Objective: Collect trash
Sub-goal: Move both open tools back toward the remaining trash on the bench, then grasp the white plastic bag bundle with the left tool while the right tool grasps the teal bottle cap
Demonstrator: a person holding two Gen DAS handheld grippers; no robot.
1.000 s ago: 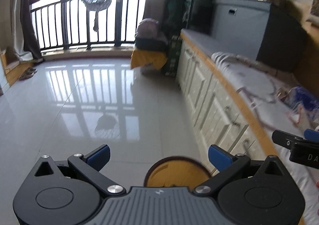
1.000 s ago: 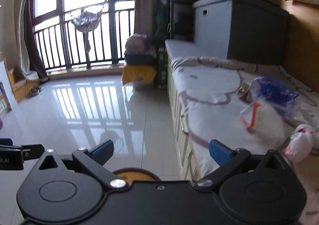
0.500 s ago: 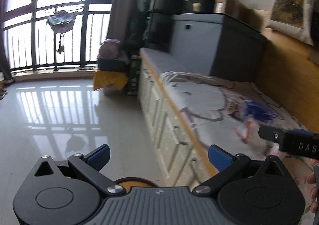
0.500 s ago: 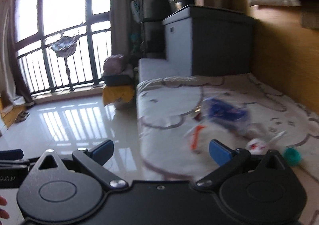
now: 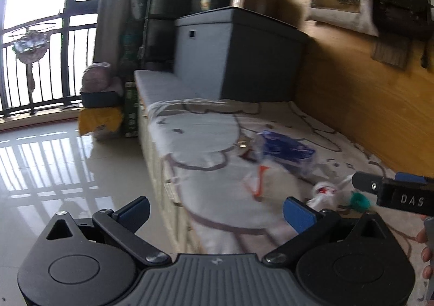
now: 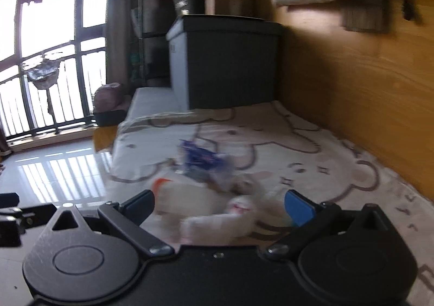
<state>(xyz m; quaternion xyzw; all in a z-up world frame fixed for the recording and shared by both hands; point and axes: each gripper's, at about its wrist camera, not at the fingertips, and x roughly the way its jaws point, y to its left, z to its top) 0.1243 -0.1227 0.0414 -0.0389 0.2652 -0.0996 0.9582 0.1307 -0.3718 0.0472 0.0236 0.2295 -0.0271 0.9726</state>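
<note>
On the left wrist view, the left gripper (image 5: 215,209) is hanging spread wide and empty, facing the bed (image 5: 206,148); a blue wrapper (image 5: 284,147) and a white crumpled bag (image 5: 324,193) are lying on the bed's blanket. Over on the right wrist view, the right gripper (image 6: 219,204) is gaping too, holding nothing, just above that blurred white bag (image 6: 238,208).

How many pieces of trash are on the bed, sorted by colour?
Blue plastic bag: 1
Clear bag with orange strip: 1
White crumpled wrapper with red marks: 1
Small green piece: 1
Total: 4
</note>
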